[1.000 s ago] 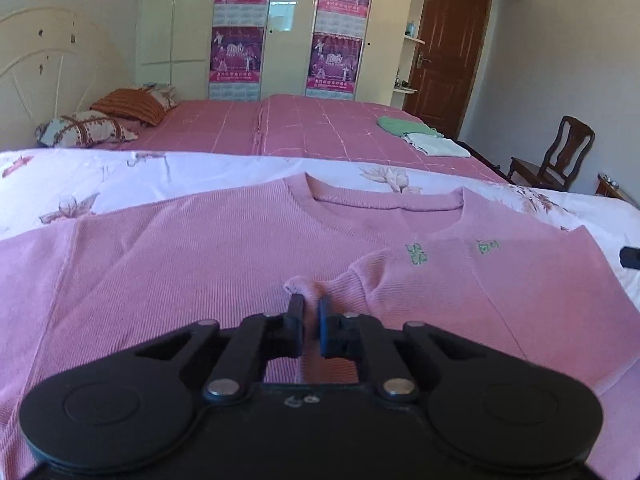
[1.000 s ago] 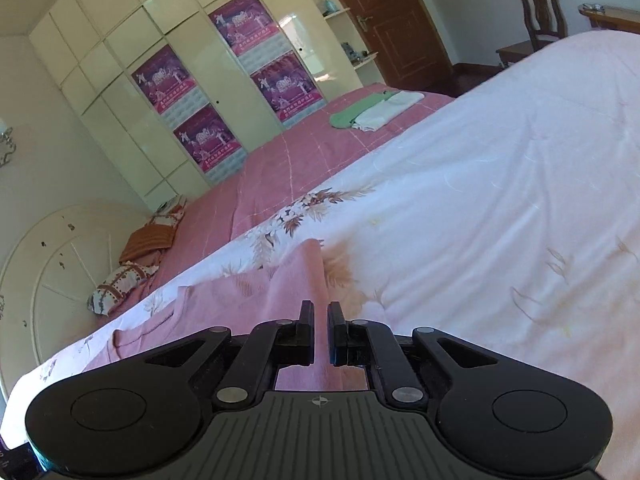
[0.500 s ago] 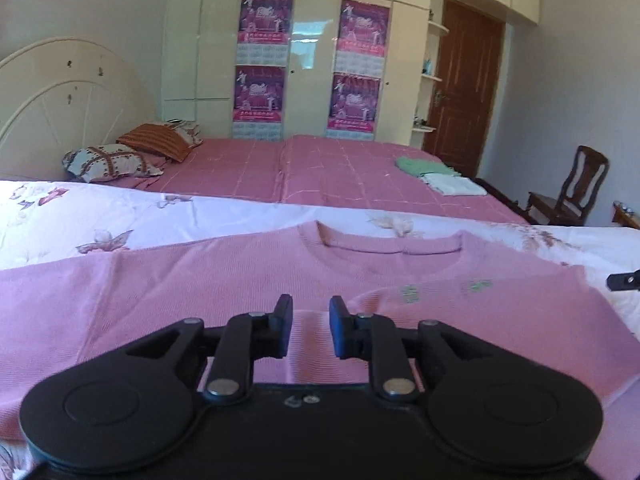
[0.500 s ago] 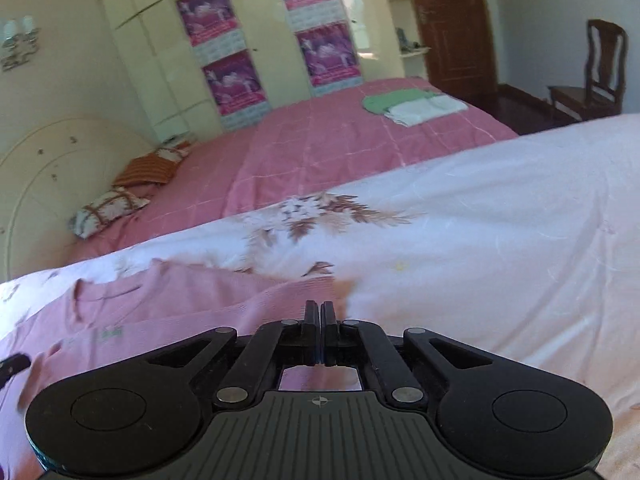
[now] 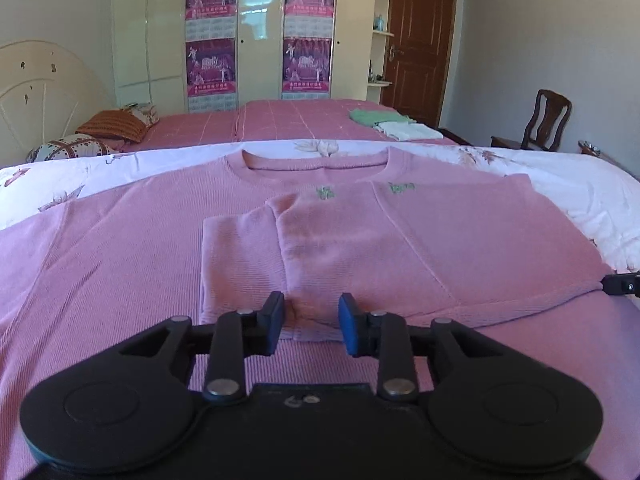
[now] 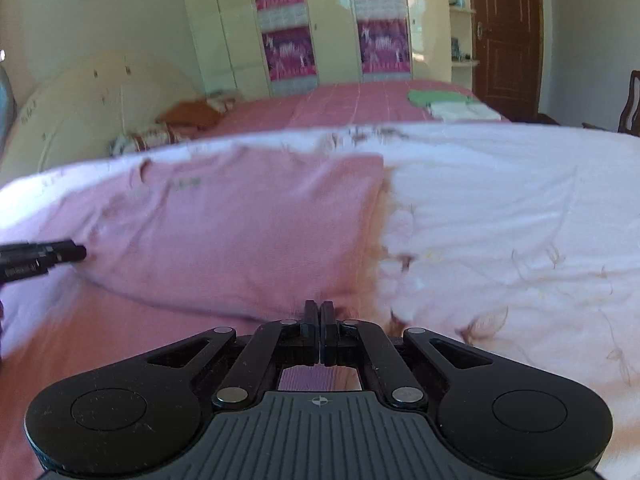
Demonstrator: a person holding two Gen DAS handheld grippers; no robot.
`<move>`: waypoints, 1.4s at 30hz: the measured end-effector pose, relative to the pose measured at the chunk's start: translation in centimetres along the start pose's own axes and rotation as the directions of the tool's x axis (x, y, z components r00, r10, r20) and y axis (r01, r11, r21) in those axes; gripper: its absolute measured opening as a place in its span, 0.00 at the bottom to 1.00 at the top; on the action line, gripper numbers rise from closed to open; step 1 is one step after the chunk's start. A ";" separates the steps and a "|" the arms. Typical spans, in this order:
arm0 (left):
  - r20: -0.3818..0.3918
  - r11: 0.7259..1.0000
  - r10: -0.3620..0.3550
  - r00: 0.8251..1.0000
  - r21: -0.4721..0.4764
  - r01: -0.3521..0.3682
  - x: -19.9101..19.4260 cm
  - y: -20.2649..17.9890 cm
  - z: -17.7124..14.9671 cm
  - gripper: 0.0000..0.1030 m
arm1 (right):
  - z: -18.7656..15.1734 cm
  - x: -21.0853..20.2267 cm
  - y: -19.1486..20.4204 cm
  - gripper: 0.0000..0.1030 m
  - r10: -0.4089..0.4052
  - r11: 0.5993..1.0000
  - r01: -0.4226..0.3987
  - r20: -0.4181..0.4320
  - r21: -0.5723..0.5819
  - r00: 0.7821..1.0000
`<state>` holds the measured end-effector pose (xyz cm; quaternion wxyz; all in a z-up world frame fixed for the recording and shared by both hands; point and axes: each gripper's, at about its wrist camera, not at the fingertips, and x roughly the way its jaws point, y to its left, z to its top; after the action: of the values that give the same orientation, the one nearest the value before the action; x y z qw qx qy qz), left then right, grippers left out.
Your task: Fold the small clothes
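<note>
A pink knit sweater [image 5: 400, 240] lies front-up on a white floral bedspread [image 5: 580, 184]. One sleeve [image 5: 240, 256] is folded in across its chest. My left gripper [image 5: 311, 322] hovers low over that sleeve's end. Its jaws are opening, and the pads stand apart on either side of the cloth without pressing it. My right gripper [image 6: 319, 318] is shut at the corner of the sweater's [image 6: 240, 232] folded side edge and seems to pinch the cloth. In the left wrist view, the right gripper's tip [image 5: 620, 285] meets that fold at the right border.
White bedspread [image 6: 500, 220] stretches bare to the right of the sweater. Behind it lies a pink bed [image 5: 300, 120] with pillows [image 5: 112, 130] and a stack of folded clothes [image 5: 392, 126]. A wooden chair [image 5: 548, 120] and a door [image 5: 420, 36] are at the far right.
My left gripper's jaws have parted and let the sleeve go; it now lies folded flat across the chest. My right gripper has shut, rolled level and moved to the sweater's side fold.
</note>
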<state>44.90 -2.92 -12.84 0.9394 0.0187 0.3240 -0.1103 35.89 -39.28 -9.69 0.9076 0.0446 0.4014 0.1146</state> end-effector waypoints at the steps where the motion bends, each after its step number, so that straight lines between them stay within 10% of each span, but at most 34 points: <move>1: -0.007 1.000 0.003 1.000 -0.013 -0.003 -0.1 0.1 0.5 0.29 | -0.2 0.0 0.1 0.00 -0.001 1.000 0.001 0.022 -0.003 1.000; 4: 0.005 0.999 0.028 1.000 -0.028 -0.027 -0.7 0.4 0.5 0.50 | 0.5 -0.5 0.2 0.00 -0.006 0.998 0.004 0.027 0.067 1.000; 9: 0.035 0.999 0.039 0.999 -0.037 -0.037 -2.7 1.2 -0.1 0.49 | 0.1 0.3 1.1 0.00 -0.058 0.997 0.058 0.002 0.056 0.998; 16: 0.048 0.939 0.192 0.980 -0.299 -0.169 -10.1 11.8 -3.3 0.48 | 0.8 -1.9 2.5 0.00 -0.049 0.988 0.042 0.042 0.151 0.998; 24: -0.008 0.639 0.423 0.906 -0.706 -0.305 -18.3 30.2 -8.7 0.55 | -0.3 -2.4 2.9 0.00 -0.018 0.932 -0.003 0.055 0.362 0.998; 30: -0.002 0.415 0.406 0.914 -0.891 -0.186 -19.5 39.1 -11.9 0.53 | 0.9 -1.7 5.2 0.00 0.015 0.888 -0.045 0.070 0.458 0.997; 42: 0.044 0.417 0.451 0.891 -0.893 -0.167 -17.1 45.2 -11.2 0.39 | 3.1 -0.8 9.8 0.00 -0.005 0.892 -0.033 0.084 0.450 0.996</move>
<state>34.97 45.71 -12.82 0.8552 -0.4157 0.1895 0.2448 35.95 -29.92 -5.30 0.8875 0.2613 0.3788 0.0230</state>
